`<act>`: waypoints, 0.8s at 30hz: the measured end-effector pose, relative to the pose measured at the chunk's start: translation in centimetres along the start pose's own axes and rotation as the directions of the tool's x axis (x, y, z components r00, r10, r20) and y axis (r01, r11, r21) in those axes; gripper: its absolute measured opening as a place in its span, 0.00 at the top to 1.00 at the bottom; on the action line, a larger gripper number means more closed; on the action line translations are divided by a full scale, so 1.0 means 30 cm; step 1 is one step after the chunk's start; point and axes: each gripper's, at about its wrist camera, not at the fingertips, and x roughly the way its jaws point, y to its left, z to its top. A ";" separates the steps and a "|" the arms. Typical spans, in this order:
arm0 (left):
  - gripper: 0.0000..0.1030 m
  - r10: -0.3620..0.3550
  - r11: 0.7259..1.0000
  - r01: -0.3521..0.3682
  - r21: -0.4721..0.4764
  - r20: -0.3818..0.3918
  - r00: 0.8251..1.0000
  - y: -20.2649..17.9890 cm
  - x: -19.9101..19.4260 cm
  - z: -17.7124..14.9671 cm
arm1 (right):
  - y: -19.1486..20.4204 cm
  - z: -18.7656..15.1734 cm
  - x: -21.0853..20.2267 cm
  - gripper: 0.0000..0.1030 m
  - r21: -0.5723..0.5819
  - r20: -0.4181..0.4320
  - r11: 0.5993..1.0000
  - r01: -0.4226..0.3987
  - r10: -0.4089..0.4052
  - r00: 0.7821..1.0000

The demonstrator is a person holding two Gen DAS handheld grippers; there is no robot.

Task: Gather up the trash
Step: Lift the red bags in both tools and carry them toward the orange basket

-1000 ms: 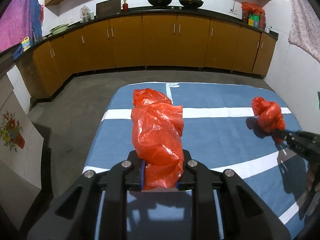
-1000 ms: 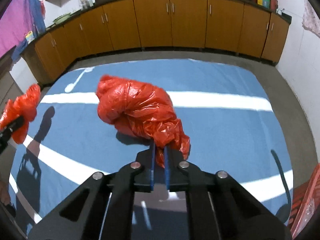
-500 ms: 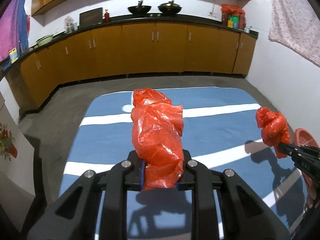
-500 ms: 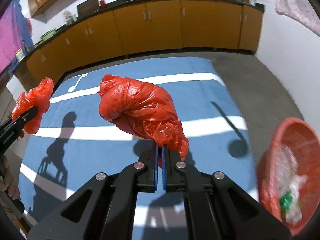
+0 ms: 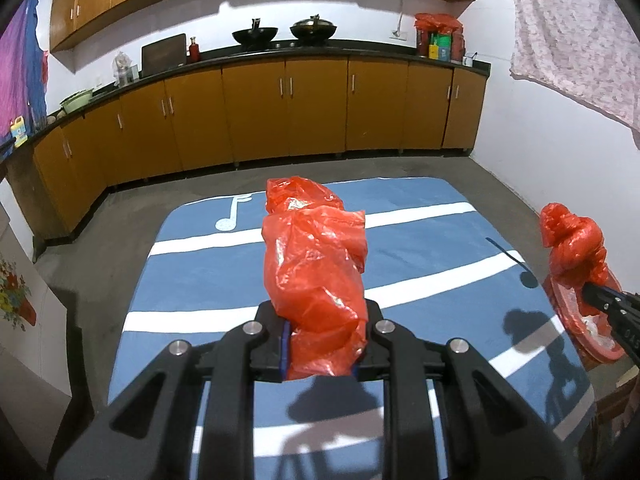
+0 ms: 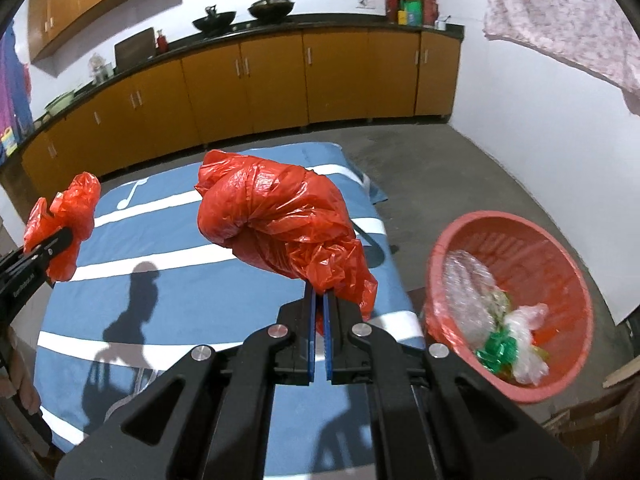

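Note:
My left gripper (image 5: 320,332) is shut on a crumpled red plastic bag (image 5: 316,264) and holds it above the blue mat (image 5: 200,280). My right gripper (image 6: 319,308) is shut on a second, knotted red plastic bag (image 6: 276,224), held in the air near the mat's right edge. Each gripper and its bag also shows in the other view: the right one (image 5: 572,248) at the far right, the left one (image 6: 60,224) at the far left. A red basket (image 6: 516,224) with clear and green wrappers stands on the floor to the right of the mat.
The blue mat with white stripes (image 6: 180,280) lies on a grey concrete floor (image 6: 460,160). Orange kitchen cabinets (image 5: 280,108) run along the back wall and the left. A white wall (image 5: 560,152) with a hanging cloth is on the right.
Both grippers have swung to the right with their bags still held. The red basket has come into the right wrist view and drawn nearer.

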 end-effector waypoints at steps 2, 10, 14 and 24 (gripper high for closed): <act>0.79 -0.009 1.000 0.009 0.005 0.006 1.000 -0.018 -0.022 -0.001 | -0.019 -0.009 -0.030 0.97 0.009 0.008 1.000 0.003 -0.003 1.000; 0.79 -0.051 0.998 0.051 0.027 0.022 0.998 -0.099 -0.087 -0.003 | -0.079 -0.048 -0.117 0.97 0.052 0.046 0.999 0.007 -0.010 0.999; 0.79 -0.074 0.996 0.073 0.044 0.025 0.997 -0.151 -0.105 -0.005 | -0.111 -0.061 -0.146 0.97 0.074 0.058 0.997 0.018 -0.022 0.998; 0.79 -0.160 0.981 0.158 0.110 0.012 0.987 -0.354 -0.121 -0.015 | -0.278 -0.091 -0.185 0.97 0.171 0.071 0.981 0.088 -0.102 0.992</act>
